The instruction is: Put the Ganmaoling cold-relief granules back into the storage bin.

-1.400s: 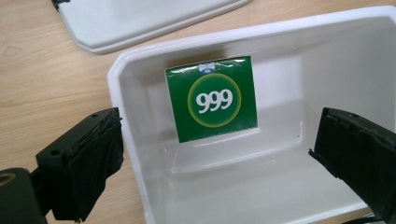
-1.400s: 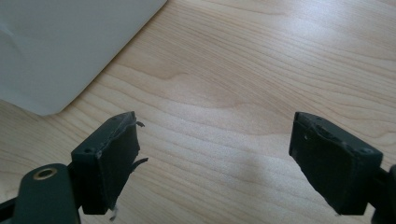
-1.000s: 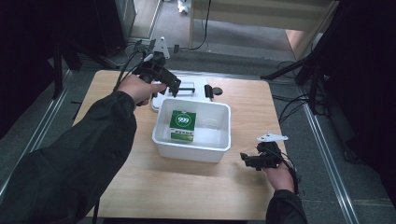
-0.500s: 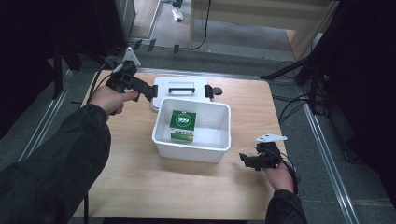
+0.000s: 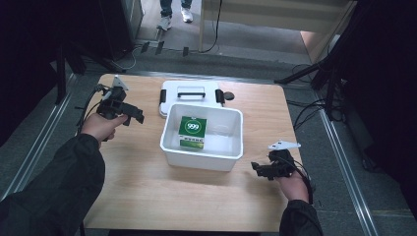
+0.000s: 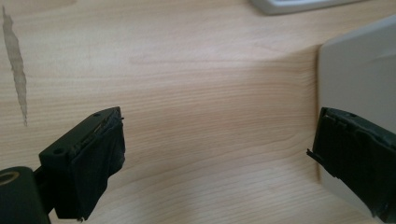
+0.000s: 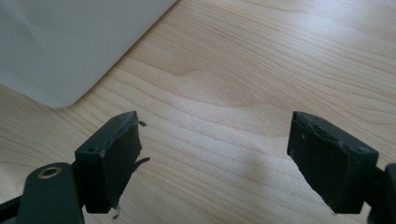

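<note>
Our fingers on the left gripper (image 5: 132, 116) stand spread with nothing between them, though they have just been closing a little; the right gripper (image 5: 259, 169) is likewise spread and empty over bare wood near the bin's corner. A second ago our left hand hovered over the white lid (image 5: 192, 94); now it is back over the table (image 5: 147, 196), left of the white bin (image 5: 202, 156). The green 999 box (image 5: 193, 132) sits inside the bin, so closing it likely comes next.
</note>
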